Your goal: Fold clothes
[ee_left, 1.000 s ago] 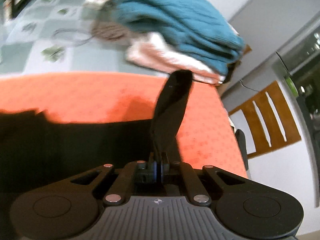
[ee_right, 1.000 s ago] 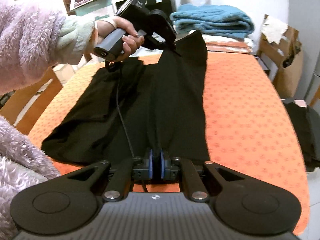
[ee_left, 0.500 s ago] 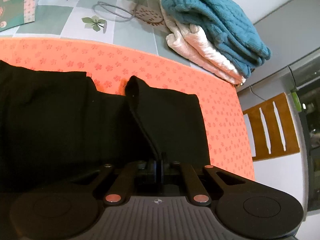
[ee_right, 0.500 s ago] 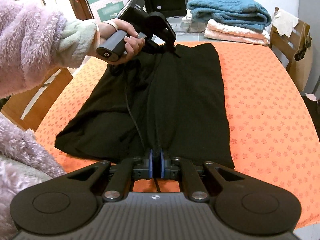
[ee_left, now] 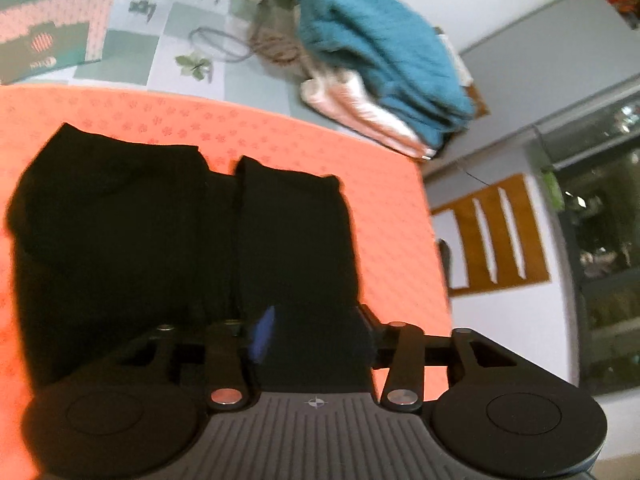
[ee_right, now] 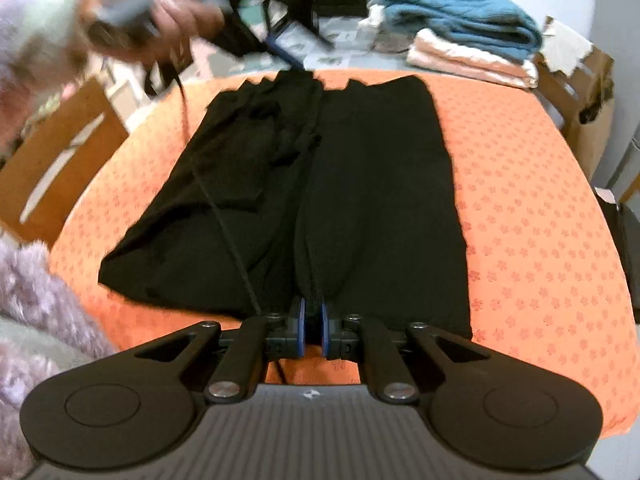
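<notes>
Lying flat on the orange cloth [ee_right: 532, 216] that covers the table, the black garment [ee_right: 360, 200] stretches from the near edge toward the far side, its right part smooth and its left part rumpled into loose folds; a lengthwise crease runs down its middle; what kind of garment it is cannot be made out, since the dark fabric shows little detail. The right gripper [ee_right: 313, 330] sits at the near hem with its blue-edged fingers [ee_right: 301, 330] drawn close together on a pinch of black fabric, so it grips the garment. The left gripper [ee_left: 316, 332] has its fingers spread wide apart and holds nothing; in its own view the right finger is hard to pick out against the black cloth beneath; in the right view it appears at the far left, blurred, raised above the far end of the garment, in a hand [ee_right: 168, 12] with a fuzzy lilac sleeve [ee_right: 24, 28]; a thin black cable [ee_right: 216, 216] trails from it across the garment. Beyond the orange cloth, at the far right, a teal sweater [ee_right: 456, 16] rests on a folded pale pink item [ee_right: 468, 60]; a wooden chair [ee_right: 60, 152] stands at the left, partly cut off; the left view is smeared and soft.
</notes>
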A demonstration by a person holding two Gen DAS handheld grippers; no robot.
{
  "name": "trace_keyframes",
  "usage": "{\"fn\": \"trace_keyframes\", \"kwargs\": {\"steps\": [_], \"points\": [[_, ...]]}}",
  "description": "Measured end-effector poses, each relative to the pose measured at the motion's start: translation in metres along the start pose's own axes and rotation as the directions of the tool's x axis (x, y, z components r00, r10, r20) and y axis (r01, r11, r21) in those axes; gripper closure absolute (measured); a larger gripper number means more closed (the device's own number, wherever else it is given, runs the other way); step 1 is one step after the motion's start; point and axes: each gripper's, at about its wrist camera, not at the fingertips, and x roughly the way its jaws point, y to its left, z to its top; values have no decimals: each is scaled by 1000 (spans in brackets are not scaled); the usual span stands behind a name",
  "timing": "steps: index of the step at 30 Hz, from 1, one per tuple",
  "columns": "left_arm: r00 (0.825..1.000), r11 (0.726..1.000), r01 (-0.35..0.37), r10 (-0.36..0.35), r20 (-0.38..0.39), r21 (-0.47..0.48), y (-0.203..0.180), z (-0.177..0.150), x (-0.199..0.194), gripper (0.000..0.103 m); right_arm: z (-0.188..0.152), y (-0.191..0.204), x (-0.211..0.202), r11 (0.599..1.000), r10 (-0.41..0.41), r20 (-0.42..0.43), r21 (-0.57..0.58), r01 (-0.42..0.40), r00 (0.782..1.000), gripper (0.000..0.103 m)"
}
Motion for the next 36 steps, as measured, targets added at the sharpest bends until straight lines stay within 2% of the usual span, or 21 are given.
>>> {"fn": "trace_keyframes", "kwargs": {"steps": [1,4,6,10,13,14,16,18,22,25,27,29,30,33,36], "points": [[1000,1000,10,-10,1,8,-3,-5,-13,52,0,2,3,1000,-2,-15,-6,2,1000,91],[1000,1000,13,-13,13,24,-6,-23,-43,51,-11,7,24,999,25,-128,-37,-30,991,91],[999,999,-3,2,33,43,-5,-35,-56,50,-18,8,32,998,46,-166,-32,-52,985,91],[997,993,-57,51,55,103,-1,-61,-64,50,-22,1,16,999,31,-102,-10,-33,994,90],[996,989,-80,74,52,123,6,-79,-61,50,-18,-19,0,999,-41,-33,33,42,999,89],[996,988,-86,80,50,125,9,-85,-59,50,-18,-28,-2,996,-75,-24,43,76,997,87],[994,986,-107,102,48,131,12,-97,-54,50,-18,-45,-6,988,-138,-7,64,138,990,76],[991,982,-131,126,50,133,15,-109,-51,50,-19,-66,-4,979,-176,-6,100,175,984,73],[988,981,-150,143,60,120,13,-123,-46,50,-24,-112,10,951,-150,-5,272,146,989,73],[986,981,-159,152,68,108,9,-131,-41,50,-29,-133,21,918,-72,9,393,62,997,71],[985,981,-165,158,73,100,7,-137,-38,50,-31,-140,30,901,-13,13,434,6,1000,71],[984,981,-170,163,77,92,4,-142,-35,50,-32,-140,39,901,-6,-2,434,6,1000,76],[984,982,-167,161,78,91,-1,-143,-31,50,-32,-142,40,899,-11,-11,438,14,1000,94],[989,986,-143,141,35,90,-17,-146,-12,47,-33,-145,32,893,-1,-2,450,2,1000,96],[993,989,-119,120,-7,89,-34,-150,8,47,-33,-139,14,915,-6,25,402,-5,1000,96]]}}
